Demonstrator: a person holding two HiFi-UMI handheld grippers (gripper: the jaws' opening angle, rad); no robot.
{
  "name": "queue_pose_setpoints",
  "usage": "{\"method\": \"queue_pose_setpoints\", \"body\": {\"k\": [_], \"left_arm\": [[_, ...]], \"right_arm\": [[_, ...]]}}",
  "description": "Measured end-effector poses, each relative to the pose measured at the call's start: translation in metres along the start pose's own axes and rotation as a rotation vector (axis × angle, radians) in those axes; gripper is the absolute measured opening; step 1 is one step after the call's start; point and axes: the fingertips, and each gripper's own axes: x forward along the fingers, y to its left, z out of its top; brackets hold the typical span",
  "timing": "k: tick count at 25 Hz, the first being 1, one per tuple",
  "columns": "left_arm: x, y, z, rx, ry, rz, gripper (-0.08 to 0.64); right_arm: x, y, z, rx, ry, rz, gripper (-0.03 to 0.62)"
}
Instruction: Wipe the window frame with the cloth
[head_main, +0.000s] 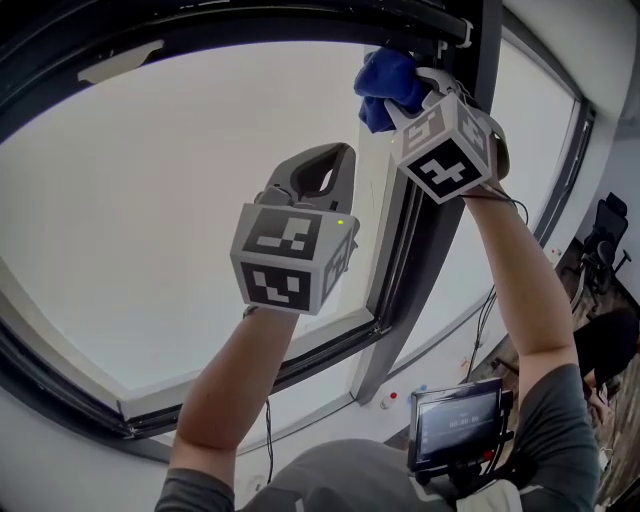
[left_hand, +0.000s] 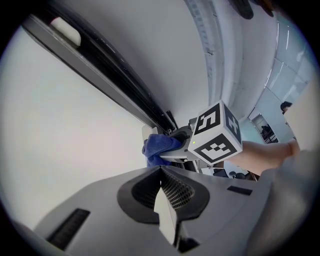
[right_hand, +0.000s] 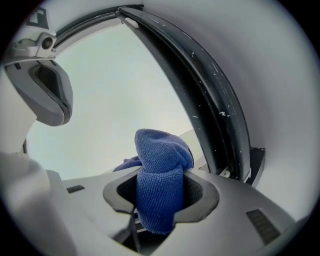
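1. Head view: the right claw (head_main: 398, 88) is seen raised, its jaws clamped on a bunched blue cloth (head_main: 385, 75). The cloth is held just ahead of the jaws, at the corner where the upright of the dark window frame (head_main: 440, 250) meets the top rail; whether it touches cannot be told. The left claw (head_main: 322, 165) is held lower, to the right claw's left, in front of the pale glass (head_main: 150, 220). A small monitor (head_main: 458, 422) is seen below the right forearm.
2. Left gripper view: the jaws are shown closed on each other, with nothing between them. Ahead of them and slightly to the right, the right claw is seen with the cloth gripped, beside the frame's dark rail.
3. Right gripper view: the cloth is seen pinched between the jaws, its folded bulk standing out beyond them. The frame is found just to the right of the jaws, the glass ahead, and the left claw up at the left
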Motion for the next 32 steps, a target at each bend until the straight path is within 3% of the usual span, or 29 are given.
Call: {"method": "queue_pose_setpoints", "body": {"k": [13, 25, 32], "left_arm": [[-0.027, -0.021, -0.038, -0.053, 0.040, -0.003, 0.009], [-0.039, -0.024, -0.098, -0.084, 0.111, 0.026, 0.009], [-0.049, -0.031, -0.135, -0.076, 0.151, 0.052, 0.009]], "right_arm": [[-0.013, 0.078, -0.041, -0.029, 0.078, 0.123, 0.172], [-0.013, 0.148, -0.076, -0.064, 0.127, 0.189, 0.172], [-0.017, 0.198, -0.107, -0.044, 0.164, 0.275, 0.172]]}}
